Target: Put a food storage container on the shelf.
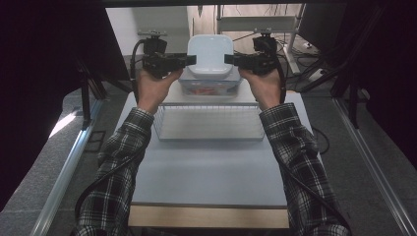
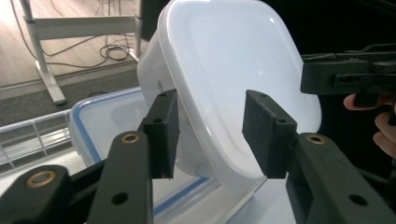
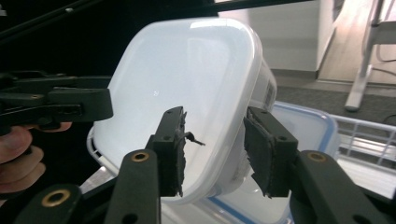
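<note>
Plaid sleeves (image 1: 123, 147) show overhead; tongs' cameras show white container (image 2: 233, 70).

This looks like a lab or test room. A pale grey work table (image 1: 206, 172) stands on grey carpet (image 1: 44, 162), flanked by bare metal frame rails (image 1: 64, 172). At the upper right of the high view, loose black cables (image 1: 305, 59) trail past a white metal stand (image 1: 255, 22).

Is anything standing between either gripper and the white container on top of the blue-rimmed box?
Nothing visible does. The left gripper and right gripper each straddle an edge of the white container, pads apart from it.
</note>
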### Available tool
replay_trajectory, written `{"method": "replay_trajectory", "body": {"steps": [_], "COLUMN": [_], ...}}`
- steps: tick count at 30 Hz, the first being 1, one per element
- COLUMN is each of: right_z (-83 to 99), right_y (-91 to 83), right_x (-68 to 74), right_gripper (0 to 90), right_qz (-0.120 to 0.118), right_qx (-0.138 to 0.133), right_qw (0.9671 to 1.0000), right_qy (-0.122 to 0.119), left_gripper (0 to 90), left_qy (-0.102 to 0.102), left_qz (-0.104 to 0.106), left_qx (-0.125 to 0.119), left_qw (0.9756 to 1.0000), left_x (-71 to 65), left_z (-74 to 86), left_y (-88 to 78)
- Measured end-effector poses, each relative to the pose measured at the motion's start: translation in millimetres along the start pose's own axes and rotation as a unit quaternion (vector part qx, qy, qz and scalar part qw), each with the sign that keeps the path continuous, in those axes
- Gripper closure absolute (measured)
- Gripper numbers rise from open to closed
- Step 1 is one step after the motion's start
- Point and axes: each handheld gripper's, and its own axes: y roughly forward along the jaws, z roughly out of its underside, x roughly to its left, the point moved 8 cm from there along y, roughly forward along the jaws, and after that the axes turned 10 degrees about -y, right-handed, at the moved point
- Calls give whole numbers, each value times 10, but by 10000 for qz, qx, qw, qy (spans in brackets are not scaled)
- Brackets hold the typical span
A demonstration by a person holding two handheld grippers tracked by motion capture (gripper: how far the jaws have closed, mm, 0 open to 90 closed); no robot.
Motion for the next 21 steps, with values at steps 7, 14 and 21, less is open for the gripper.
{"method": "replay_trajectory", "body": {"steps": [7, 14, 21], "right_z": [-17, -40, -43], "right_y": [34, 29, -65], "right_x": [-13, -32, 16], "right_gripper": [585, 534, 408], "right_qz": [123, 238, 116], "right_qx": [-40, -165, -221], "right_qw": [9999, 9994, 9985], "right_qy": [-72, -163, -481], "left_gripper": [502, 414, 295], "left_qy": [54, 126, 314], "left_qz": [-184, -280, -206], "left_qx": [-112, -295, -365], "left_qw": [9998, 9991, 9986], "left_x": [-1, -8, -53], "left_z": [-40, -85, -77], "left_y": [64, 67, -30]}}
